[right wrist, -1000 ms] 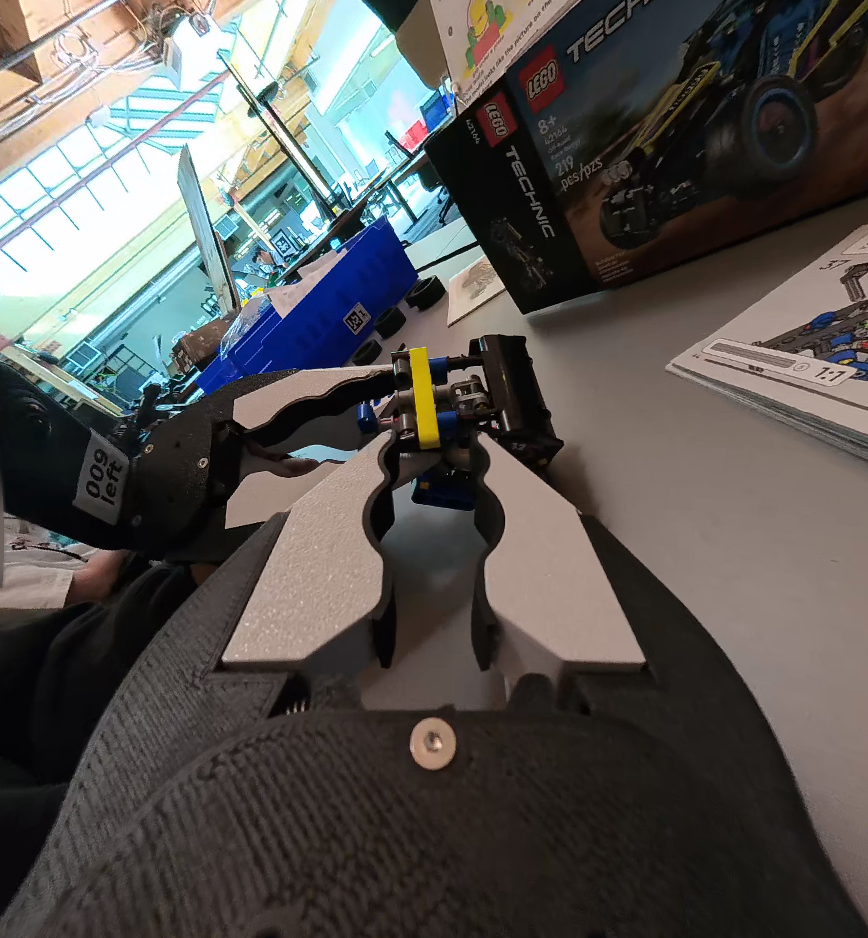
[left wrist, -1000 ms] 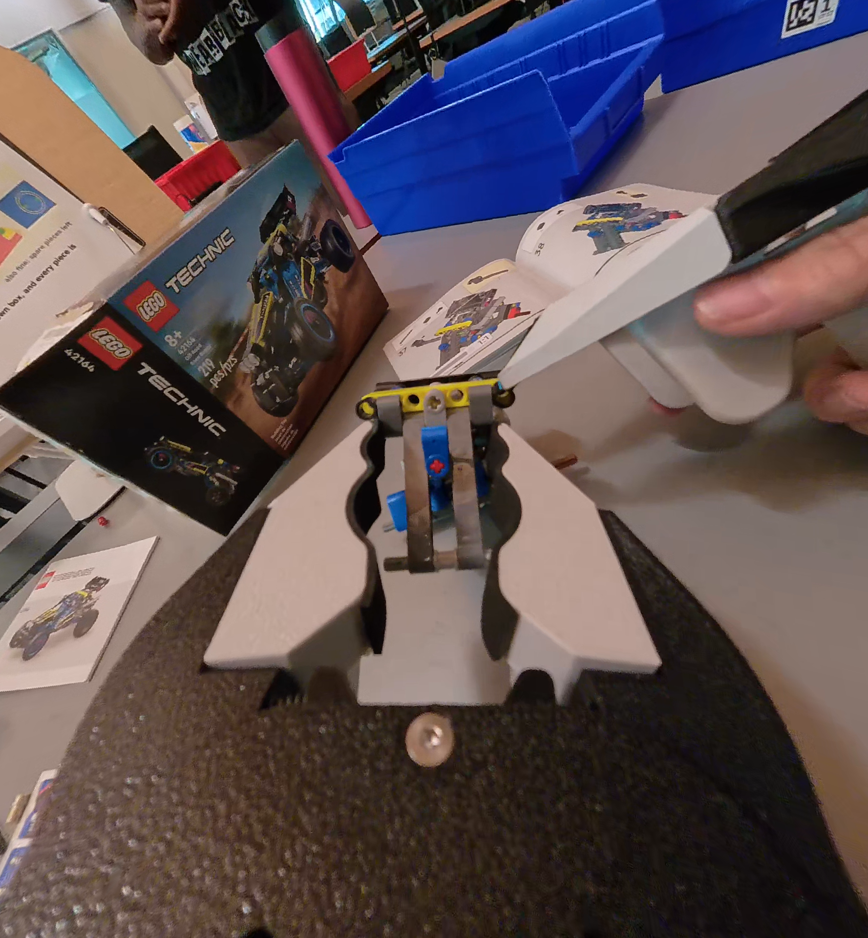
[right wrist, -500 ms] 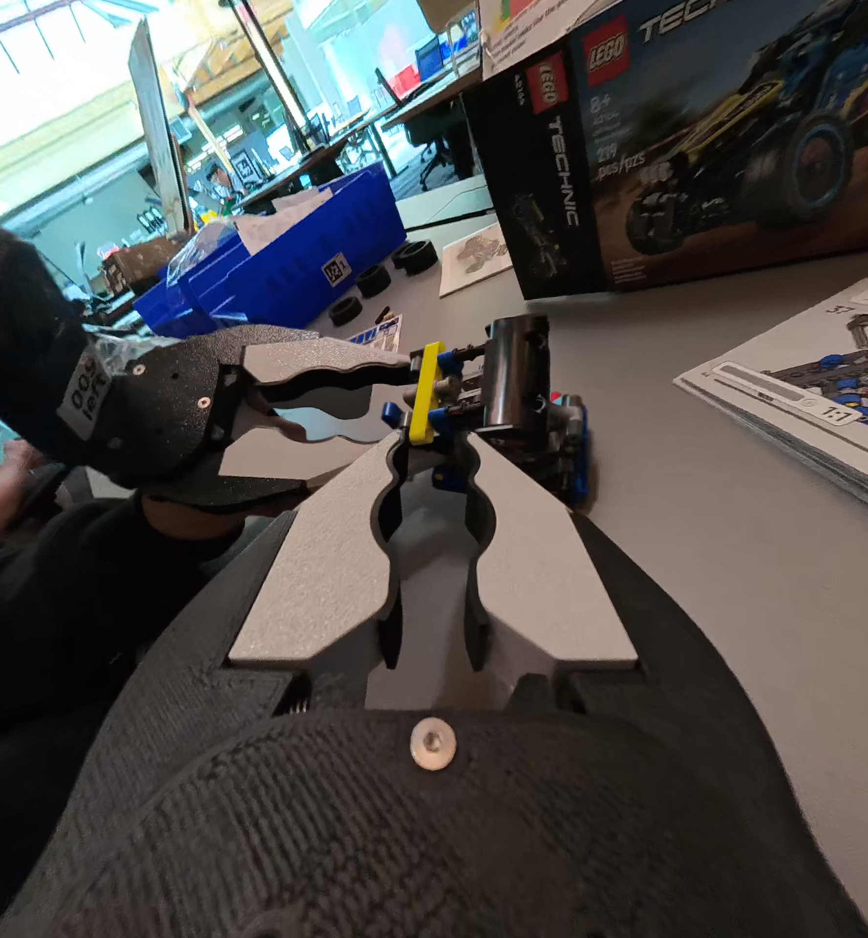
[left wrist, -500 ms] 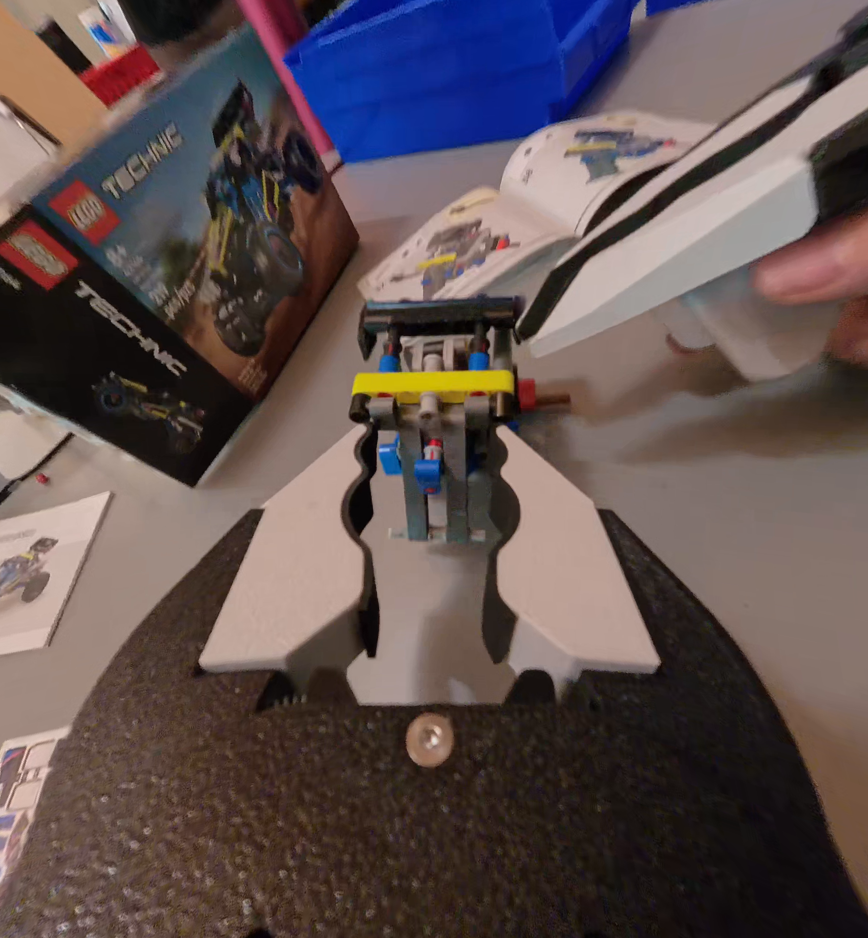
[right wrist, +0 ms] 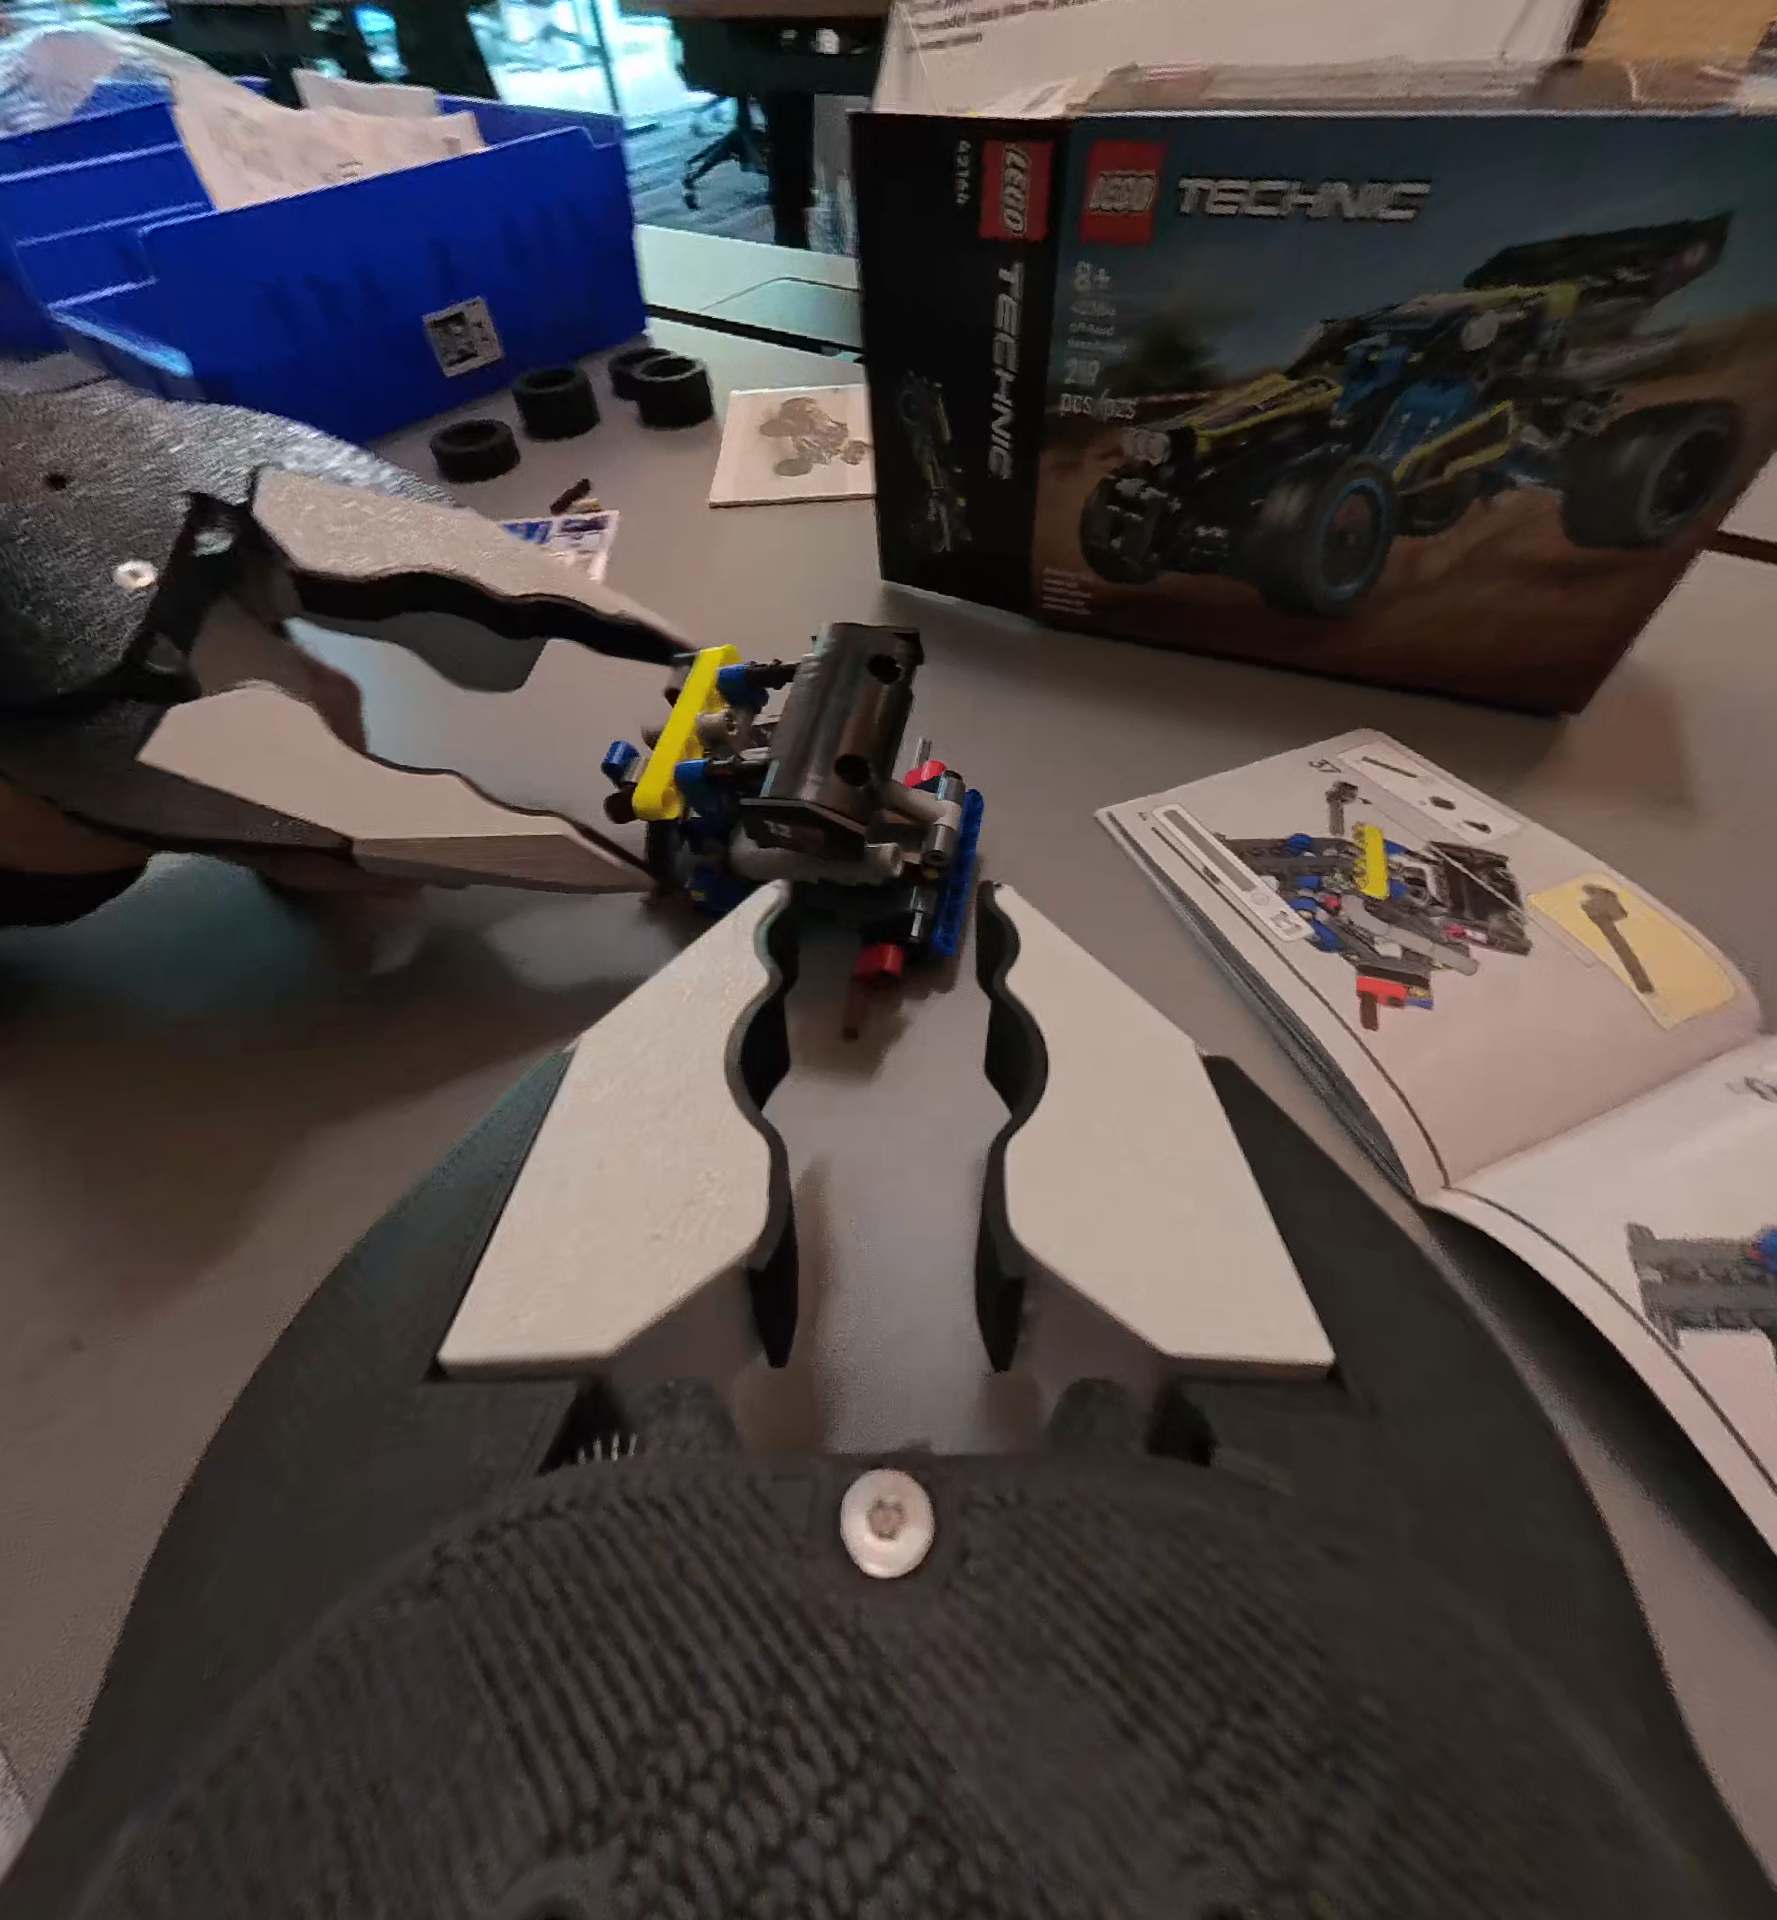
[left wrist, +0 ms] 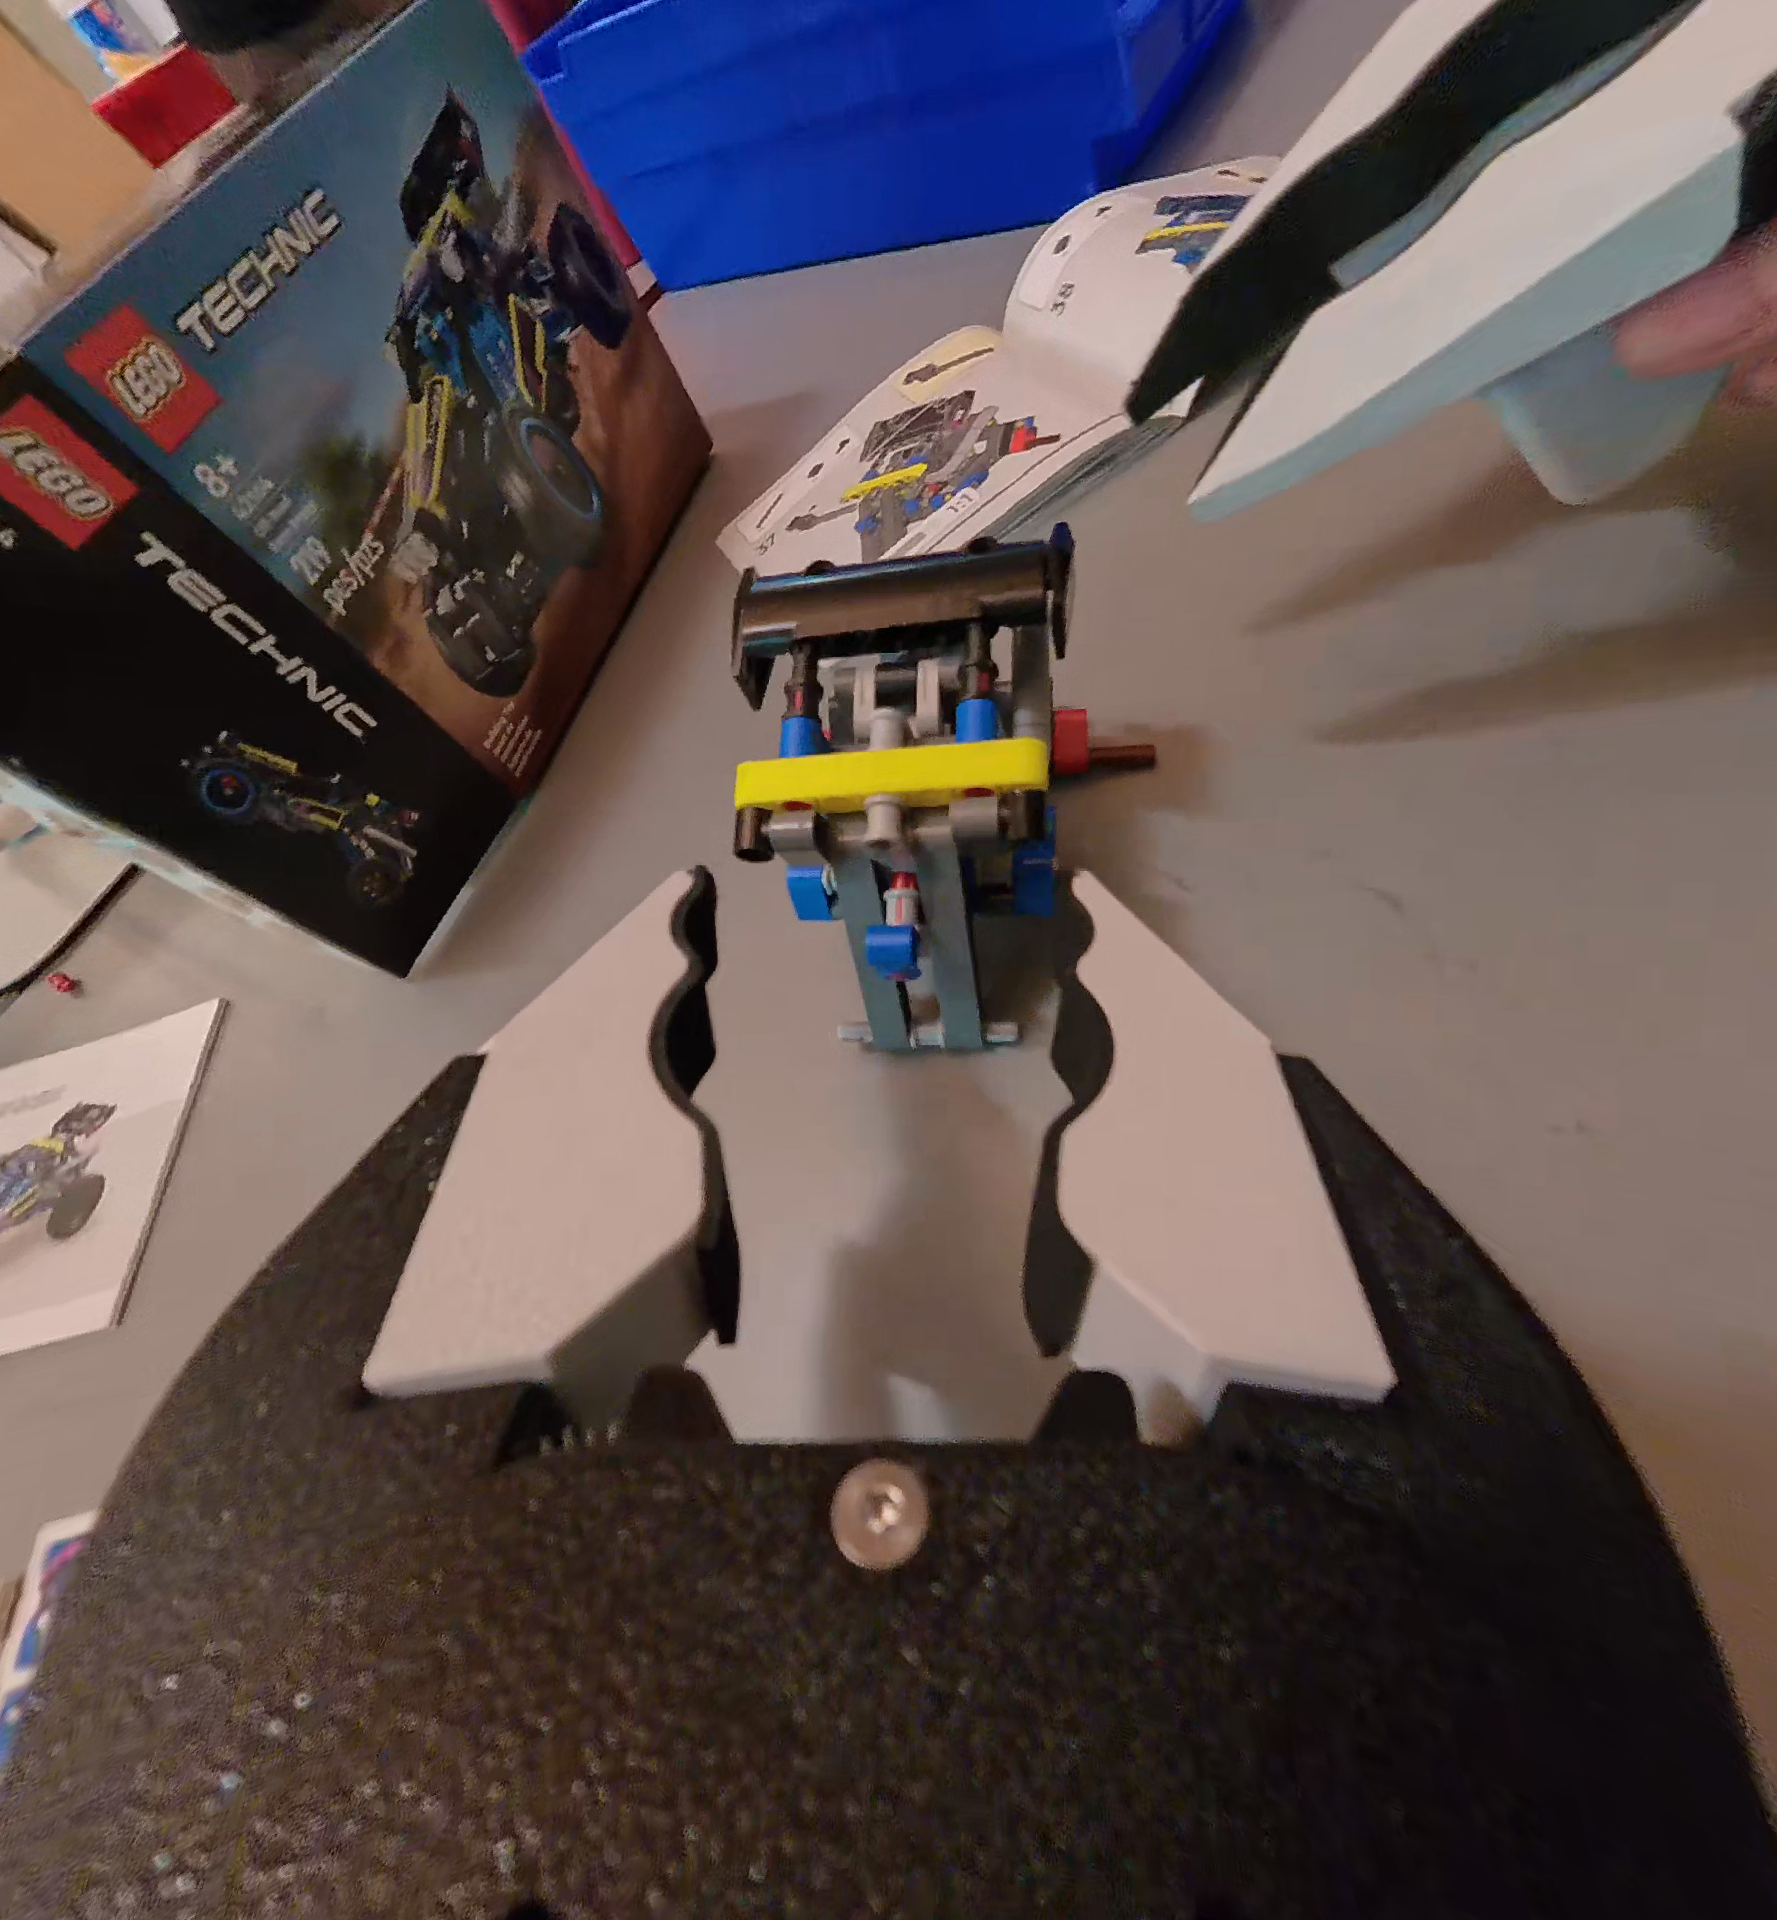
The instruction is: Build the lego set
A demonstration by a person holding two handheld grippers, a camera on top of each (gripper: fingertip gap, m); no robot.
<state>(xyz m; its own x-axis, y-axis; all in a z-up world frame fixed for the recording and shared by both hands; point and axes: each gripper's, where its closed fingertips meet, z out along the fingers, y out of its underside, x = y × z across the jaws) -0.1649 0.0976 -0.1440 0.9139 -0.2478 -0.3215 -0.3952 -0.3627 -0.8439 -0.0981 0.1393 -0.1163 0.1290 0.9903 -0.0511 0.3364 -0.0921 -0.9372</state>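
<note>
brick model (left wrist: 894, 769) on table (left wrist: 1435, 1039), between spread left hand-held gripper (left wrist: 889, 914) fingertips, seemingly untouched, right hand-held gripper (right wrist: 879, 914) apart beside it

A printed toy box (right wrist: 1383, 395), blue bins (right wrist: 344, 281), four loose tyres (right wrist: 551, 400).

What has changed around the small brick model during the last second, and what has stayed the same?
The left gripper let go of the brick model: its fingers, earlier closed on the grey beams, now stand wide apart with gaps on both sides. The model sits on the table. The right gripper has drawn back and opened. The set box and open booklet stayed.
</note>
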